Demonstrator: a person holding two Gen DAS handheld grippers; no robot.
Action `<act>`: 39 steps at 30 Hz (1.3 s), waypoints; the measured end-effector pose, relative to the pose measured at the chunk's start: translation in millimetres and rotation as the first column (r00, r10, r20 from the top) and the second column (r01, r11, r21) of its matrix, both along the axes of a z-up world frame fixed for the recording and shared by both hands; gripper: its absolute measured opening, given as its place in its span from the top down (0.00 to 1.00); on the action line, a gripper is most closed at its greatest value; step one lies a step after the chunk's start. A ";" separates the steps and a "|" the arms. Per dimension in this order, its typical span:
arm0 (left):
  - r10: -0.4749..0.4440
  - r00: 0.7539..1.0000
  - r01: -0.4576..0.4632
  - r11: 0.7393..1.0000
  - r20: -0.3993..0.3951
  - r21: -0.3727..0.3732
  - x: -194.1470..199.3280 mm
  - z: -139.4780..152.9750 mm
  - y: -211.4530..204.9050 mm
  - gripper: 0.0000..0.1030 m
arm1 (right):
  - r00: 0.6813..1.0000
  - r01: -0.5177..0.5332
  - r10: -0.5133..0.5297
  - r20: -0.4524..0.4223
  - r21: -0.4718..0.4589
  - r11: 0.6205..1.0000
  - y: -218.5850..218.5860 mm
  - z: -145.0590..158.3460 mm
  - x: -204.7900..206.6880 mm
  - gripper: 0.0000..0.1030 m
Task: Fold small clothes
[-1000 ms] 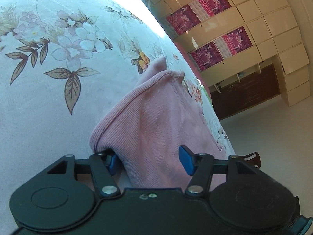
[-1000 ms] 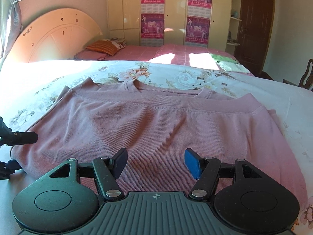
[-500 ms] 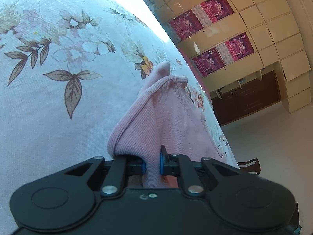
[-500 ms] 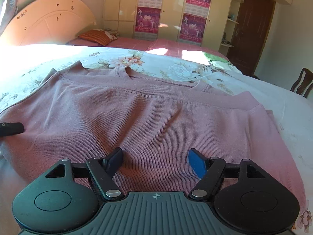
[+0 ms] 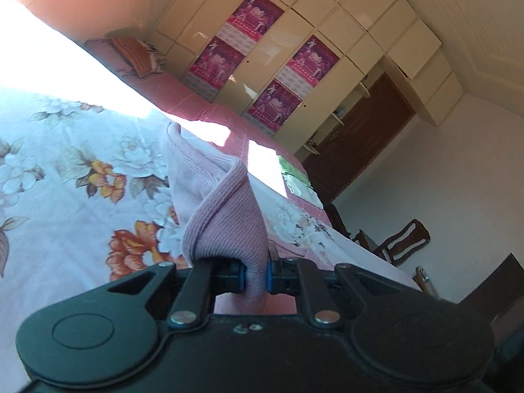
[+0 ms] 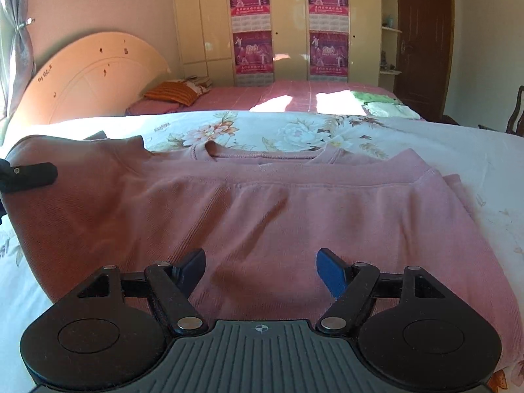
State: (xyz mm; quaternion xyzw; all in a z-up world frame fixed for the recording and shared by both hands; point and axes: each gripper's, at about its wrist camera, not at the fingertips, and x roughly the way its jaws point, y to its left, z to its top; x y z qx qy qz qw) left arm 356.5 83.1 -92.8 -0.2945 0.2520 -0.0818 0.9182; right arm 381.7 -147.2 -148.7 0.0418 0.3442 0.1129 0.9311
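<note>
A pink knit sweater (image 6: 294,216) lies folded on the floral bed sheet (image 6: 294,127). My left gripper (image 5: 255,276) is shut on the sweater's left edge (image 5: 226,229) and holds it lifted off the bed; that gripper shows as a black shape at the left edge of the right wrist view (image 6: 29,175). My right gripper (image 6: 261,270) is open and empty, its fingers (image 6: 330,270) just above the near part of the sweater.
Beyond the floral sheet is a pink bedspread (image 6: 294,93) with an orange pillow (image 6: 172,93) and folded green cloth (image 6: 383,104). A wardrobe with posters (image 6: 288,26) and a dark door (image 6: 422,39) stand behind. A chair (image 5: 399,240) stands by the bed.
My left gripper closed on the sweater's left edge and has lifted it up off the bed. My right gripper stayed open over the sweater.
</note>
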 end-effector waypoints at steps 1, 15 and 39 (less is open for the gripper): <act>-0.031 0.999 0.031 0.999 0.017 0.022 3.8 6.0 -18.1 0.90 | 1.000 0.005 -0.005 0.002 0.020 1.000 -12.3 3.8 -0.3 0.28; -0.393 0.907 0.420 0.878 -0.155 0.230 27.7 -57.1 -242.8 0.87 | 0.981 0.193 -0.190 -0.039 0.101 0.976 -187.5 21.3 -35.6 0.28; -0.068 0.987 0.122 0.913 -0.148 0.389 4.3 -29.4 -142.6 0.25 | 0.975 0.013 0.054 -0.216 0.301 0.954 -169.8 19.1 4.1 0.60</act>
